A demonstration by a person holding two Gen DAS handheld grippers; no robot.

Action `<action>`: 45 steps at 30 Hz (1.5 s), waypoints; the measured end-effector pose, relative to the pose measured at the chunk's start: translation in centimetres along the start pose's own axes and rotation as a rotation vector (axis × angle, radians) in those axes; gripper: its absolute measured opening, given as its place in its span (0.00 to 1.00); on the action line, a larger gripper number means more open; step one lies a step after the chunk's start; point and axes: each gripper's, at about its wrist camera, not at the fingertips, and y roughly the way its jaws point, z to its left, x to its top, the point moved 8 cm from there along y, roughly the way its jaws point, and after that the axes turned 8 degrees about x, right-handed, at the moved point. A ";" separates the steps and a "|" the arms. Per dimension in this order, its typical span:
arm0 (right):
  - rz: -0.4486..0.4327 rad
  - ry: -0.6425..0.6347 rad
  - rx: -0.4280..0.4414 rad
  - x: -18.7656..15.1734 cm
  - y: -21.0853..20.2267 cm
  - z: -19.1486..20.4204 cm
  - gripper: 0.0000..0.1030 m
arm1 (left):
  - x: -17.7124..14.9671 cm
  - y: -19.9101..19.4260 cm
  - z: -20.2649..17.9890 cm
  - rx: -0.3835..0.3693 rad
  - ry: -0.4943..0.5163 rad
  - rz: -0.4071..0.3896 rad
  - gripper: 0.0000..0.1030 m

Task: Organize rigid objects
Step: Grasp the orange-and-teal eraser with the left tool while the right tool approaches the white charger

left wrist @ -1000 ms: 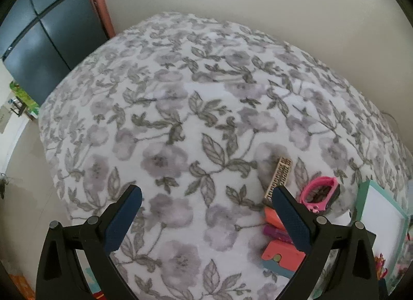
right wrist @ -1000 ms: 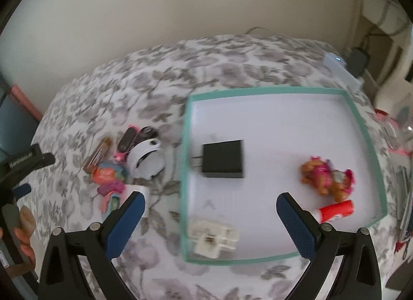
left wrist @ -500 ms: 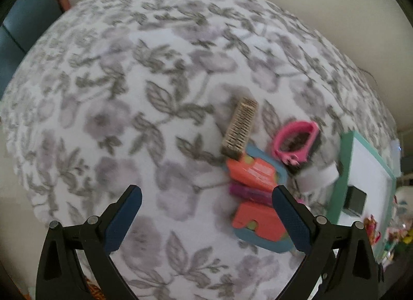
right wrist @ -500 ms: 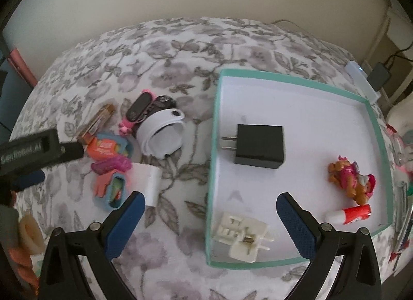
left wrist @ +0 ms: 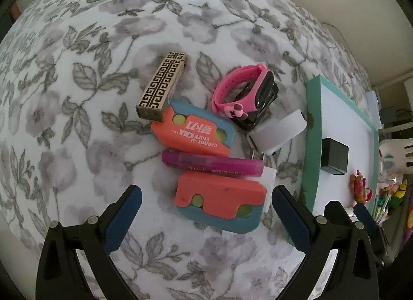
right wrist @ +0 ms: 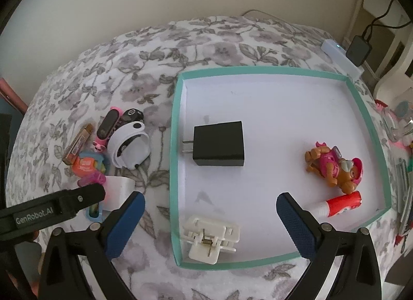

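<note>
1. The nearer carrot knife [left wrist: 219,203], an orange plastic piece on a blue base, lies flat on the floral bed cover [left wrist: 77,93], left of the teal tray [left wrist: 311,145] and between the spread jaws of the left gripper [left wrist: 204,212], which hold nothing.
2. It looks light, stiff and smooth. The flat sides may slide under the pads, so a pinch across its short width, near the middle, seems the safest hold.
3. Just beyond it lie a purple tube [left wrist: 211,164], touching or nearly so, then a second carrot knife [left wrist: 192,134], a patterned bar [left wrist: 161,85] and a pink band [left wrist: 242,93]. The crowding leaves little room for the far pad, and the soft cover may give under pressure.
4. The right gripper [right wrist: 209,225] hangs over the near edge of the tray, jaws spread and empty. Inside the tray are a black charger [right wrist: 219,143], a white clip [right wrist: 210,238], a toy pup [right wrist: 335,165] and a red-and-white tube [right wrist: 338,204].
5. Against the view a second ago, the left gripper has swung from bare cover to directly above the pile and come much closer. The right view has shifted a little, so the tray now fills more of it; its contents have not moved.
</note>
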 end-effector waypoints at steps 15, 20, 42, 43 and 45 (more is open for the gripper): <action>0.016 -0.015 -0.011 -0.2 0.3 0.1 1.00 | -0.4 0.6 -0.4 -0.051 0.005 0.047 0.74; 0.021 -0.025 -0.014 -0.3 0.5 0.3 1.00 | -0.5 0.1 -0.4 -0.038 0.028 0.037 0.72; -0.001 -0.196 0.060 -0.4 1.3 7.6 1.00 | 0.2 -0.5 9.8 0.194 -0.138 0.011 0.72; 0.000 -0.207 0.061 -0.4 1.4 8.0 1.00 | 0.2 -0.6 10.3 0.212 -0.142 0.006 0.72; -0.006 -0.219 0.048 -0.4 1.7 8.6 0.99 | 0.4 -0.6 11.3 0.236 -0.146 0.003 0.72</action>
